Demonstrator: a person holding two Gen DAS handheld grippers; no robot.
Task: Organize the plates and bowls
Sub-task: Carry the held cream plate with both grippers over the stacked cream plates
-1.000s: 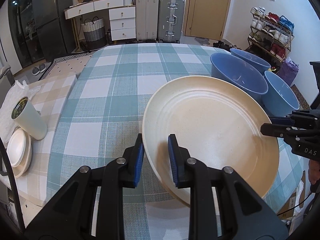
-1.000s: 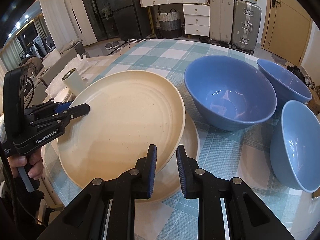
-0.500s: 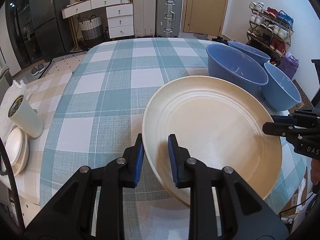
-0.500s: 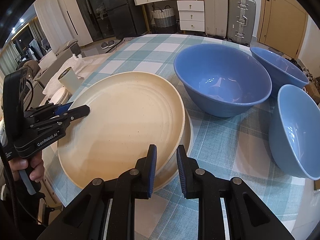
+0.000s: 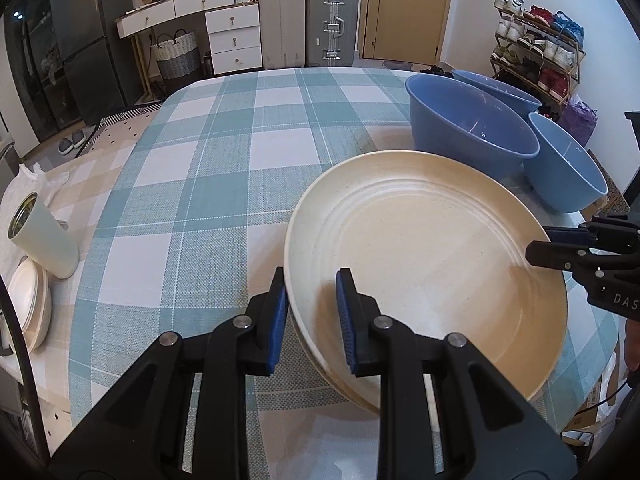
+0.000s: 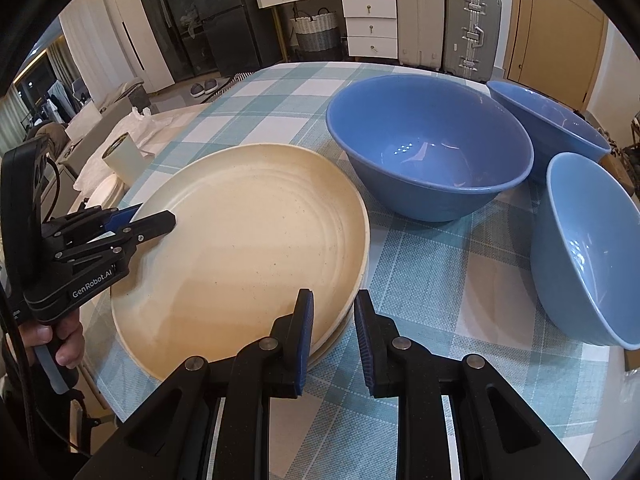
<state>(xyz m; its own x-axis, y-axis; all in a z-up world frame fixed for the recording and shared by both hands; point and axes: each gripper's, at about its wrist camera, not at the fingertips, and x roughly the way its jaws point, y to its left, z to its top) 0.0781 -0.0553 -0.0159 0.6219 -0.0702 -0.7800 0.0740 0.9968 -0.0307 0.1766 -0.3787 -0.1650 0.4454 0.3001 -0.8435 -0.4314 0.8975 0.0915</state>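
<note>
While both grippers flank the cream plate: lines run near to far, on what shows now.
Left gripper point(image 5: 310, 312): fingers part open, straddling the near rim of the plate point(image 5: 424, 256), one outside, one over the well; whether the pads bite cannot be told.
Right gripper point(image 6: 332, 332): fingers part open astride the opposite rim; grip likewise unclear.
Plate: top of a cream stack on the checked table point(image 5: 200, 184), a second plate's point(image 6: 340, 330) edge peeping beneath; seems seated or nearly so.
Handling: likely stiff, light, smooth and slippery; chippable; best pinched at the raised rim, on opposite sides.
Facing: well up, roughly level; round, so no long axis.
Big bowl point(image 6: 432, 152): blue, upright, just beyond the plate.
Two smaller bowls point(image 6: 588, 248): blue, right of it, tilted; not yet nested.
Cup point(image 5: 44, 236): far left, apart.
</note>
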